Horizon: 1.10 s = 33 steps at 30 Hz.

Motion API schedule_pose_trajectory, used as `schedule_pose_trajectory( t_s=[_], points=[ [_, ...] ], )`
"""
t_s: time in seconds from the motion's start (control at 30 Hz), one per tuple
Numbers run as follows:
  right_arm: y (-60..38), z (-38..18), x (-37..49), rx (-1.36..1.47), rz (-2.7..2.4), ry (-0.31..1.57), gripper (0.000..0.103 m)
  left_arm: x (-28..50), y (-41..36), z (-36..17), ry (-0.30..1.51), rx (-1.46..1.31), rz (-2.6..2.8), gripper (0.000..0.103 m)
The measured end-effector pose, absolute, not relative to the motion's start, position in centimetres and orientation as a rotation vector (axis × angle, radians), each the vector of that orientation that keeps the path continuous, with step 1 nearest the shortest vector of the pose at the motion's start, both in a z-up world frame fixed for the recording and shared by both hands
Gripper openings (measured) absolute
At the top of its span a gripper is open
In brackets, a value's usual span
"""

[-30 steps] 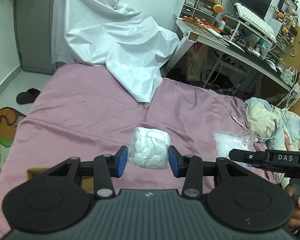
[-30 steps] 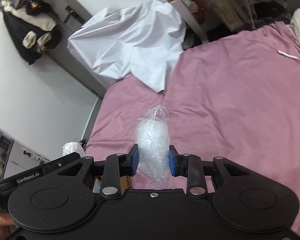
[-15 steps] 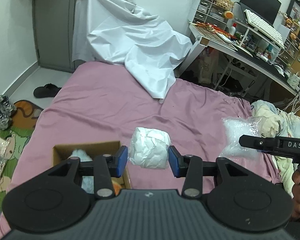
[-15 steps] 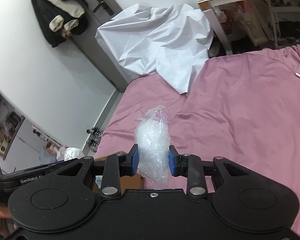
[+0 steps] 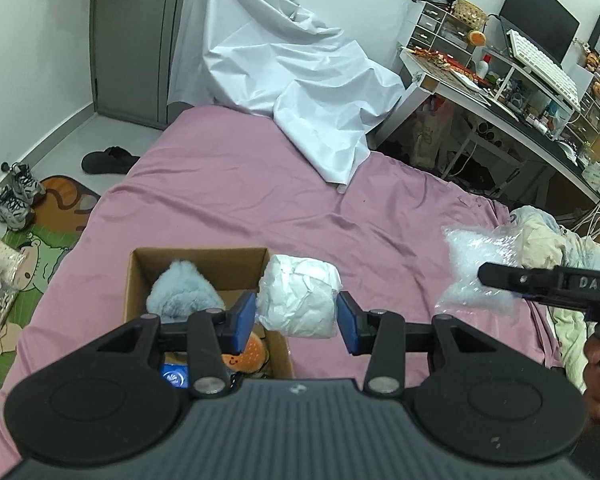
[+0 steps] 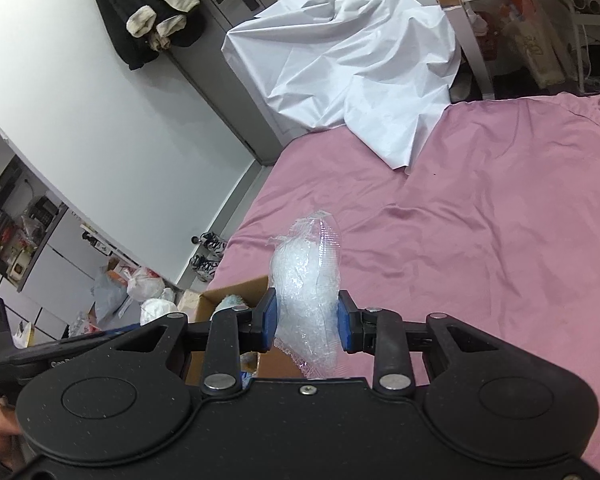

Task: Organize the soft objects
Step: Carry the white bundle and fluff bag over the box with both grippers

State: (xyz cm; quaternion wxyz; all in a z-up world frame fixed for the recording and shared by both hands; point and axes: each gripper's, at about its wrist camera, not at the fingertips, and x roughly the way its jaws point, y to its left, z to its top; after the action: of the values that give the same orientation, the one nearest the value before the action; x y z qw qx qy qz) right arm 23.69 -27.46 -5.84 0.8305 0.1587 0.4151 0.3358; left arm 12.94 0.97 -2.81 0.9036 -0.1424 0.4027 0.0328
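Observation:
My left gripper [image 5: 297, 322] is shut on a white crumpled soft bundle [image 5: 298, 298] and holds it above the right edge of an open cardboard box [image 5: 198, 258] on the pink bed. The box holds a pale blue fluffy toy [image 5: 182, 290] and an orange plush [image 5: 252, 354]. My right gripper [image 6: 306, 326] is shut on a clear bubble-wrap bag [image 6: 306, 280], held in the air right of the box; the bag also shows in the left wrist view [image 5: 476, 268]. The box corner shows in the right wrist view [image 6: 236, 292].
A white sheet [image 5: 292, 76] is draped at the bed's far end. A cluttered desk [image 5: 500, 92] stands at the right. A crumpled blanket [image 5: 556, 240] lies at the bed's right edge. Shoes [image 5: 16, 196] and a slipper [image 5: 108, 158] are on the floor.
Both grippers have risen and pulled back with their loads. The cardboard box has come into view under the left gripper, and its corner now shows in the right wrist view.

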Motion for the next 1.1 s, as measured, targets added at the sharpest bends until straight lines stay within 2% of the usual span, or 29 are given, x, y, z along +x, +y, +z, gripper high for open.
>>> schedule_pose_trajectory(
  t_s=[0.8, 0.9, 1.03, 1.1],
  points=[
    [-19.3, -7.9, 22.6, 0.042, 0.915, 0.918, 0.03, 12.5, 6.4, -10.8, 0.906, -0.447, 0.071, 0.043],
    [-18.0, -8.0, 22.7, -0.003, 0.924, 0.913, 0.03, 12.5, 7.1, -11.8, 0.913, -0.467, 0.079, 0.048],
    [-16.7, -8.2, 22.8, -0.022, 0.916, 0.873, 0.03, 12.2, 8.1, -12.7, 0.907, -0.505, 0.101, 0.071],
    [-16.3, -8.6, 22.9, 0.01, 0.914, 0.868, 0.03, 11.9, 8.6, -12.7, 0.892, -0.513, 0.121, 0.075]
  ],
)
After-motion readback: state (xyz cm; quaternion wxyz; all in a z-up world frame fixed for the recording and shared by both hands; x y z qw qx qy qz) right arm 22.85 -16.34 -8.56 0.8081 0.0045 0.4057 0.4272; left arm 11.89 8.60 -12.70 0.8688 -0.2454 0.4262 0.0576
